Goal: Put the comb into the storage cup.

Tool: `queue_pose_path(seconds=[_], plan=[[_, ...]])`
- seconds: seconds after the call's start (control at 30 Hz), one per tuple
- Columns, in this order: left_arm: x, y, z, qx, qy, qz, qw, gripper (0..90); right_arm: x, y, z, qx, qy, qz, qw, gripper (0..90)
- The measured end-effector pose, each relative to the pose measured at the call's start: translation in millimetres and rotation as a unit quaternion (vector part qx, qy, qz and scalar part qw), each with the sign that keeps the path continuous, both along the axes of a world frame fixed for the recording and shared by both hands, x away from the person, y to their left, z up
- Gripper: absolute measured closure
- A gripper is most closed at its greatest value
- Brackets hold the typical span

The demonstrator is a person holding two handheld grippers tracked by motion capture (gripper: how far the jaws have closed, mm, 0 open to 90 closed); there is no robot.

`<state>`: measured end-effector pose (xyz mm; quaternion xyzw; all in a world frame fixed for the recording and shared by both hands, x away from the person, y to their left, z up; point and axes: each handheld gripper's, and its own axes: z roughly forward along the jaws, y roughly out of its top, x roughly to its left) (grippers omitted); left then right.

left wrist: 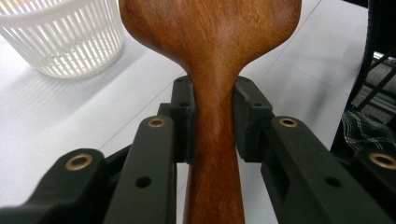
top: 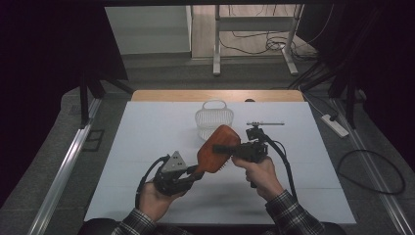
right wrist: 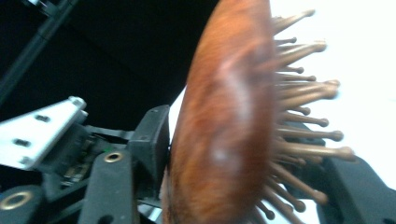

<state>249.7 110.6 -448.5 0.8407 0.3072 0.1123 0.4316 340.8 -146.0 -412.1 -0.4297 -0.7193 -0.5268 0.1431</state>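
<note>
The wooden brush (top: pixel 217 149) hangs in the air just left of the table's (top: pixel 147 147) centre, at about 6 o'clock from the basket (top: pixel 214 121), with the left gripper (top: pixel 192 172) clenched on its handle and the right gripper (top: pixel 219 148) taking the head between its jaws. In the left gripper view the pads (left wrist: pixel 183 116) press both flanks of the narrow neck of the handle (left wrist: pixel 215 154); that neck is smooth, polished and waisted, so it could pivot or slide lengthwise if the head is pushed. In the right gripper view one pad (right wrist: pixel 152 135) lies against the domed, glossy back of the head (right wrist: pixel 229 116), while the other jaw comes in on the side of the pins (right wrist: pixel 303 93); I judge the grip partly made, though whether that far pad bears firmly on the pin tips I cannot tell. The risk lies there: the pins are thin, round-tipped pegs that give no flat seat, and the back is convex and slick, so a squeeze may bend the pins or let the head squirt out sideways. If the left lets go too soon, the brush could drop to the pale sheet. The basket is white slatted plastic with a loop handle; at 3 o'clock from it lies a slim metal tool (top: pixel 265 124)
</note>
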Motion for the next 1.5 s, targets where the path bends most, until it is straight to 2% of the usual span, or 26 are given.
queue_pose_path(seconds=[0.1, 0.2, 0.37, 0.53, 0.63, 0.77, 0.87, 0.9, 0.97, 1.13, 1.33, 1.5], plan=[[1.2, -1.6, -1.6, 0.002, 0.006, -0.004, 1.0000, 71.9, 1.1, -2.1, -0.6, 0.014, 0.019, 0.005, 0.9997, 48.4], [2.6, -2.2, -2.8, 0.005, 0.013, -0.007, 0.9999, 71.8, 0.5, -2.1, -0.3, 0.018, 0.027, 0.011, 0.9994, 52.8], [3.9, -2.3, -3.4, 0.003, 0.018, -0.010, 0.9998, 71.6, -1.5, -0.5, 1.7, 0.018, 0.027, 0.015, 0.9994, 56.7], [5.7, -2.0, -4.7, -0.003, 0.025, -0.009, 0.9996, 69.5, -3.0, 0.6, 3.3, 0.014, 0.015, 0.018, 0.9996, 57.4], [5.9, -2.0, -5.3, 0.002, 0.022, -0.003, 0.9998, 59.0, -4.3, 1.6, 4.6, 0.008, 0.002, 0.015, 0.9999, 57.6], [7.3, -1.1, -7.1, 0.006, 0.028, 0.006, 0.9996, 47.1, -5.2, 0.8, 6.5, 0.005, -0.009, 0.011, 0.9999, 57.5], [8.5, 2.8, -7.3, 0.001, 0.030, 0.017, 0.9994, 38.7, -6.1, -1.3, 9.0, 0.005, -0.025, 0.009, 0.9996, 57.5], [8.5, 2.8, -7.3, 0.001, 0.030, 0.017, 0.9994, 32.9, -6.4, -2.7, 10.1, 0.006, -0.029, 0.005, 0.9995, 57.4], [8.5, 7.7, -7.8, -0.001, 0.026, 0.022, 0.9994, 29.5, -6.1, -5.0, 11.2, 0.005, -0.035, 0.001, 0.9994, 57.4], [9.2, 14.7, -8.3, -0.005, 0.035, 0.030, 0.9989, 17.4, -4.4, -10.1, 12.2, 0.003, -0.041, -0.008, 0.9991, 57.3], [12.1, 32.2, -8.4, -0.035, 0.063, 0.042, 0.9966, 10.7, -3.4, -15.1, 13.6, -0.005, -0.052, -0.017, 0.9985, 57.3], [11.1, 42.4, -7.4, -0.033, 0.067, 0.046, 0.9962, 6.5, -2.6, -19.3, 15.3, -0.007, -0.057, -0.025, 0.9981, 57.2]])
